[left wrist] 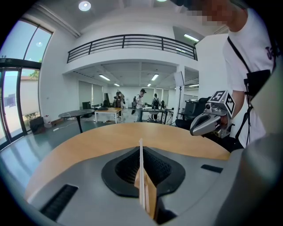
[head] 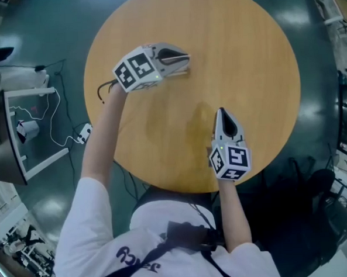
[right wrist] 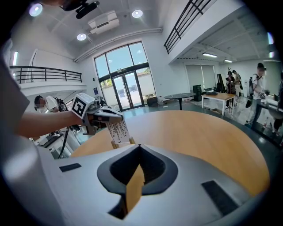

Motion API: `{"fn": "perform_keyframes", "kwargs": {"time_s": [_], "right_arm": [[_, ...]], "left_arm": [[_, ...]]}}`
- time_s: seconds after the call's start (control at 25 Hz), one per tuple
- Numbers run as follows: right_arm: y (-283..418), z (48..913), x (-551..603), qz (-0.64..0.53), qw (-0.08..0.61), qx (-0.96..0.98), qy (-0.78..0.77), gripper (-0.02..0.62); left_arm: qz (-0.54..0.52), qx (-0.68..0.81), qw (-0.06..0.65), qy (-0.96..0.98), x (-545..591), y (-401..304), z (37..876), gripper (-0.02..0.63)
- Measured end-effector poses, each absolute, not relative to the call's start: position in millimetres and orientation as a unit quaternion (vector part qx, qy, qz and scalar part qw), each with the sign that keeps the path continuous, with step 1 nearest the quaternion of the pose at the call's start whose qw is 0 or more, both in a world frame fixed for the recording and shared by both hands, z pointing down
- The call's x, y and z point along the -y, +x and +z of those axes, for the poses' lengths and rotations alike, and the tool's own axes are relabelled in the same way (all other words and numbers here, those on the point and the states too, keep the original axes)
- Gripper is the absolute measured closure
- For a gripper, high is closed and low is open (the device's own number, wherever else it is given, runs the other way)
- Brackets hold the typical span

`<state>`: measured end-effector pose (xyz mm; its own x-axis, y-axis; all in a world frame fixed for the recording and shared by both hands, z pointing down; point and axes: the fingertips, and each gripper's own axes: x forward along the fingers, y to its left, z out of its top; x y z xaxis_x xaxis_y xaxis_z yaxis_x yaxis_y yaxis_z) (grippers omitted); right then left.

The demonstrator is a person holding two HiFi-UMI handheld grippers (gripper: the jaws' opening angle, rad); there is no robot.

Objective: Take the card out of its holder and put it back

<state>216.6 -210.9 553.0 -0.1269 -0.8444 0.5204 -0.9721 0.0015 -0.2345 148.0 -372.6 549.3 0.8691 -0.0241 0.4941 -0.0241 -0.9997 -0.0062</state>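
Note:
A white printed card (right wrist: 117,130) hangs upright from my left gripper (right wrist: 116,118), which is shut on its top. The card's lower edge meets a small wooden holder (right wrist: 122,142) on the round table (head: 245,72); I cannot tell whether it sits in the slot. In the left gripper view the card (left wrist: 141,170) shows edge-on between the closed jaws. In the head view the left gripper (head: 186,61) is at the table's upper left and points right. My right gripper (head: 221,110) hovers near the front edge, shut and empty, pointing at the left one.
The table top (right wrist: 199,132) holds nothing else that I can see. Around it is dark floor (head: 306,15), with cables and a frame (head: 26,132) to the left and a dark chair (head: 305,179) at the right. People stand at far desks (left wrist: 141,103).

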Motion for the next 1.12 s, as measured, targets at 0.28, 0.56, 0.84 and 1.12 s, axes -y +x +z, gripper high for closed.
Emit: {"fn": "perform_keyframes", "kwargs": {"time_s": [0.28,0.56,0.84,1.12], "right_arm": [[213,554,211,0.274,0.119,0.7,0.648,0.594],[212,540,209,0.259,0.117,0.703,0.652,0.594],[199,525,188,0.237,0.104,0.704,0.662,0.594],[161,501,155,0.212,0.083,0.72,0.655,0.594]], "left_arm": [[0.281,0.02,0.002,0.959,372,151,592,0.575],[0.289,0.079,0.007,0.954,388,135,594,0.407],[0.258,0.209,0.044,0.942,389,66,581,0.348],[0.162,0.299,0.149,0.929,277,27,564,0.348]]}}
